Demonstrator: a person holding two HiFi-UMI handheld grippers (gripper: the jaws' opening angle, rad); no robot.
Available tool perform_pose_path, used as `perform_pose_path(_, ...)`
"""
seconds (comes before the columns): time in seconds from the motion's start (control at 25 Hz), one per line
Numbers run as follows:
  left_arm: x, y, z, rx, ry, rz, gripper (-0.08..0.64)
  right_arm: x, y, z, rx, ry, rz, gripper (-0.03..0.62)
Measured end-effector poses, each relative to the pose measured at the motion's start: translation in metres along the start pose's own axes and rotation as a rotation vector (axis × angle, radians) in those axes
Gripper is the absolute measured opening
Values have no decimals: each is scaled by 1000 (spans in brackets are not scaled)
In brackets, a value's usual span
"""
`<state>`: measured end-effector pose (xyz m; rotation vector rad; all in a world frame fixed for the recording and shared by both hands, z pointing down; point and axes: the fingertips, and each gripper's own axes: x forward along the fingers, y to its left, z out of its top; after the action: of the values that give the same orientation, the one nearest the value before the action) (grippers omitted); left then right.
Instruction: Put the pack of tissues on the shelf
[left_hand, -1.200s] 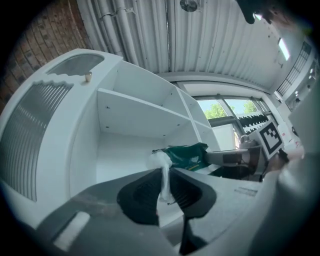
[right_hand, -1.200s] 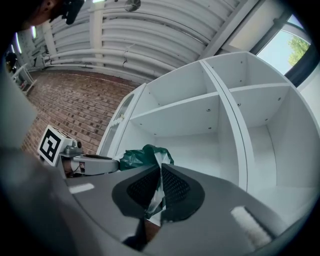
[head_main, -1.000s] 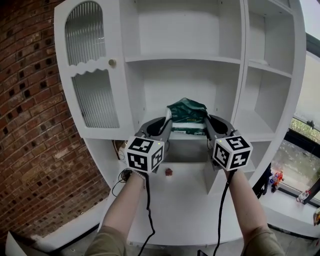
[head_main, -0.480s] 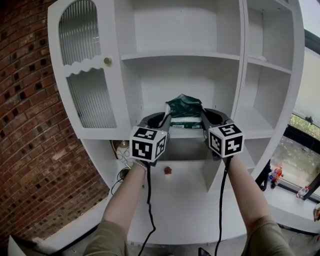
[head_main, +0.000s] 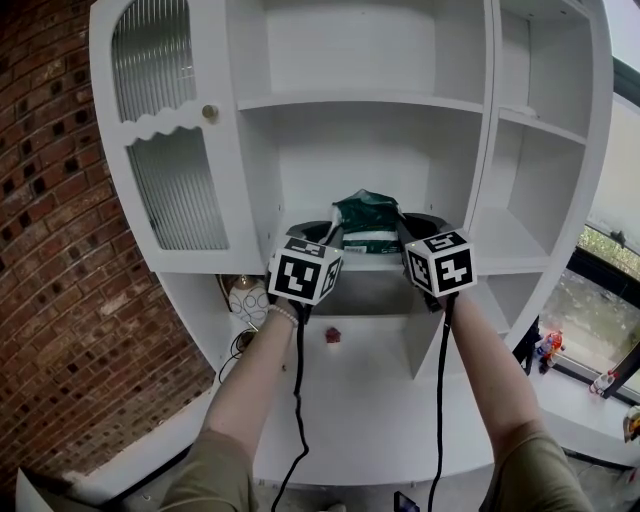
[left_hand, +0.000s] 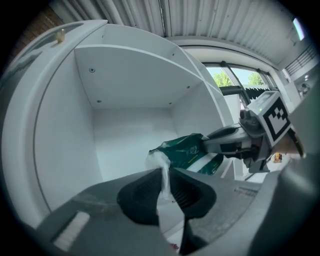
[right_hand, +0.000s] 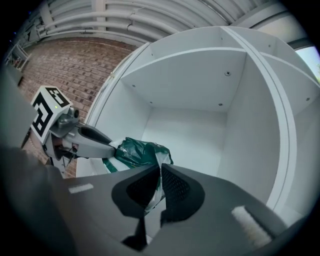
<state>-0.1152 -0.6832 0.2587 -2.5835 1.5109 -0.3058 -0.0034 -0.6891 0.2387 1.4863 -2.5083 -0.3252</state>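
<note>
Head view overlooks the shelf unit (head_main: 520, 120); both gripper views share its middle compartment (head_main: 350, 165) close-up.

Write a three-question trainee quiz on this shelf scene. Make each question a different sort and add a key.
1. True or false: the left gripper and the right gripper each pinch an edge of the pack of tissues.
2. In the head view, where is the glass-fronted door?
A. left of the pack
B. right of the pack
C. below the pack
3. Fill in: the pack's wrapper is mostly ___ in colour.

Key: 1 true; 2 A; 3 green.
</note>
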Motion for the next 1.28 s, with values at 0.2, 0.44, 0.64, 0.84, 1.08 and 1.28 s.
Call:
perform_pose_path(0.2, 8, 0, -8, 25, 60, 2, 61, 9, 0, -9, -32, 65, 1, 12)
perform_pose_path(0.44, 12, -1, -14, 76, 119, 8, 61, 17, -1, -25, 6, 131, 23, 14)
perform_pose_path(0.64, 15, 5, -16, 123, 161, 38, 61, 20, 0, -27, -36, 160, 28, 15)
perform_pose_path(0.84, 16, 8, -19, 138, 183, 54, 61, 22, 1, -33, -28, 175, 28, 17)
perform_pose_path(1.08, 23, 4, -28, 109, 192, 22, 63, 23, -2, -31, 7, 146, 18, 25)
perform_pose_path(1.28, 16, 9, -18, 147, 166, 65, 69, 23, -4, -32, 41, 124, 16, 37)
